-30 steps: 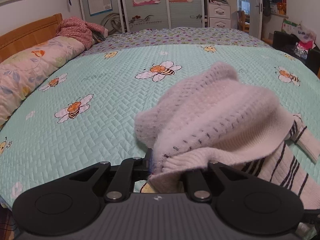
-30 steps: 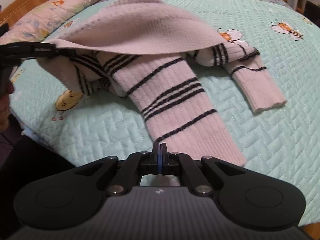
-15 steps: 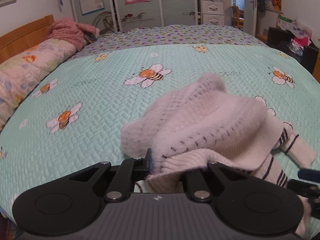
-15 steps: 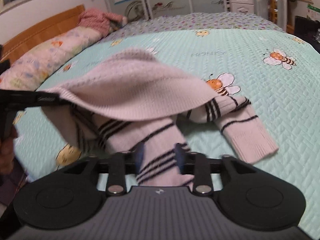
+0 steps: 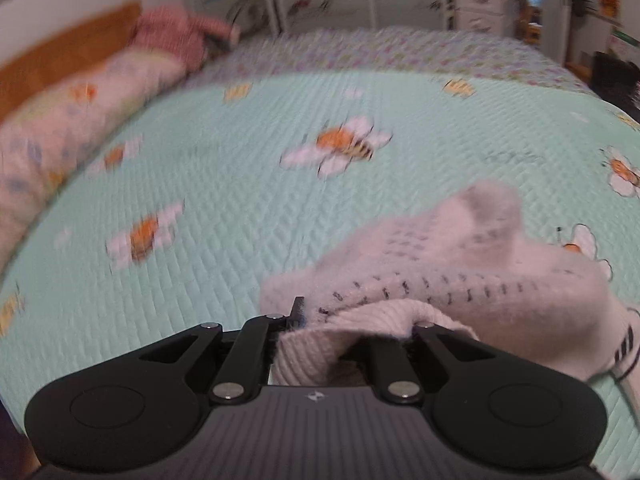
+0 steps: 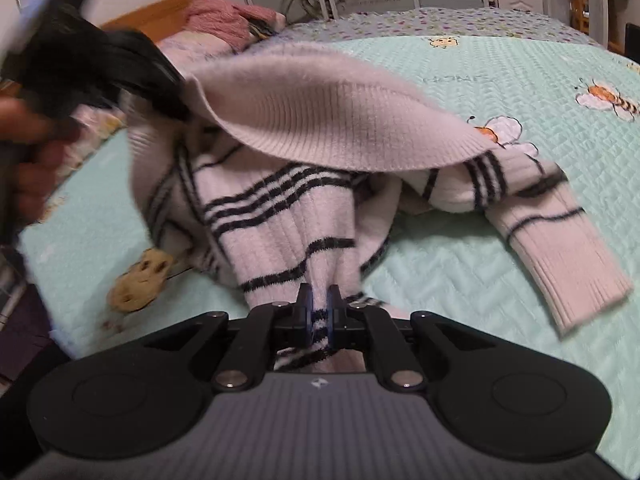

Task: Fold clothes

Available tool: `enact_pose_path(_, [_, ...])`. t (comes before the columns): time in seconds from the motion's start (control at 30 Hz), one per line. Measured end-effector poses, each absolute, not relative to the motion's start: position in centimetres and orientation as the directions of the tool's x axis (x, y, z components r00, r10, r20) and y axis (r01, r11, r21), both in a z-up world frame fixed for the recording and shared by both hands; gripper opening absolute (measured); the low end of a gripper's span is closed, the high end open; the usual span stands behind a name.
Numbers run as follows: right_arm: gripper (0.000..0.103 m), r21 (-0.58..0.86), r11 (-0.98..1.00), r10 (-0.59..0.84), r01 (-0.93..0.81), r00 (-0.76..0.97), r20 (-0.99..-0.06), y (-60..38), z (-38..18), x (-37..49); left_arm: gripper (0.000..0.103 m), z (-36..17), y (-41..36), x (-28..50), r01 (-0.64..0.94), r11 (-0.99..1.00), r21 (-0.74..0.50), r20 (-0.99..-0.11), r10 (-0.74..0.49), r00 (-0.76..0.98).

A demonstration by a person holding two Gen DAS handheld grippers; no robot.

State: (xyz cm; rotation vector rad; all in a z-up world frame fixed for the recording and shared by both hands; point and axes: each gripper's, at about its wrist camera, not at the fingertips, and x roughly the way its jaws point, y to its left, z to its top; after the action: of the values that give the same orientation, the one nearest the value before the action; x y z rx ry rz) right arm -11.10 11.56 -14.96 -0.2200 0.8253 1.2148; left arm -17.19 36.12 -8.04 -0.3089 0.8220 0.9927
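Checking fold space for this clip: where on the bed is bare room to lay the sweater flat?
Bare quilt lies between the long pillow and the lifted sweater, and beyond it toward the purple floral cover. Crowded: the near edge, with the bunched sleeves and both grippers.

A blurred view looks down along the left gripper (image 5: 301,317), whose black jaws are closed on the ribbed edge of a pale pink knitted sweater (image 5: 460,280) bunched up in front of it. The sweater lies on a mint green quilted bedspread (image 5: 240,208) printed with bees and white flowers. At the far left a floral pillow (image 5: 68,128) rests against a wooden headboard (image 5: 60,56), with a crumpled red garment (image 5: 172,36) just beyond it.
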Motion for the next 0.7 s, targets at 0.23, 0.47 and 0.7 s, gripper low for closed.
enact_pose_path(0.23, [0.004,0.275,0.379,0.728,-0.883,0.102,-0.678,7.7,-13.5,-11.0,0.02,-8.0,32.6,-19.8,-0.801,0.585,0.125,-0.724,0.606,0.33])
enact_pose_path(0.47, [0.008,0.36,0.411,0.752,-0.837,0.087,-0.654,7.1,-13.8,-11.1,0.064,-5.8,30.3,-22.9,-0.771,0.606,0.195,-0.66,0.663,0.354])
enact_pose_path(0.7, [0.031,0.365,0.475,0.746,-0.8,0.146,-0.65,7.1,-13.5,-11.0,0.073,-8.0,28.1,-21.5,-0.643,0.671,0.37,-0.69,0.662,0.293])
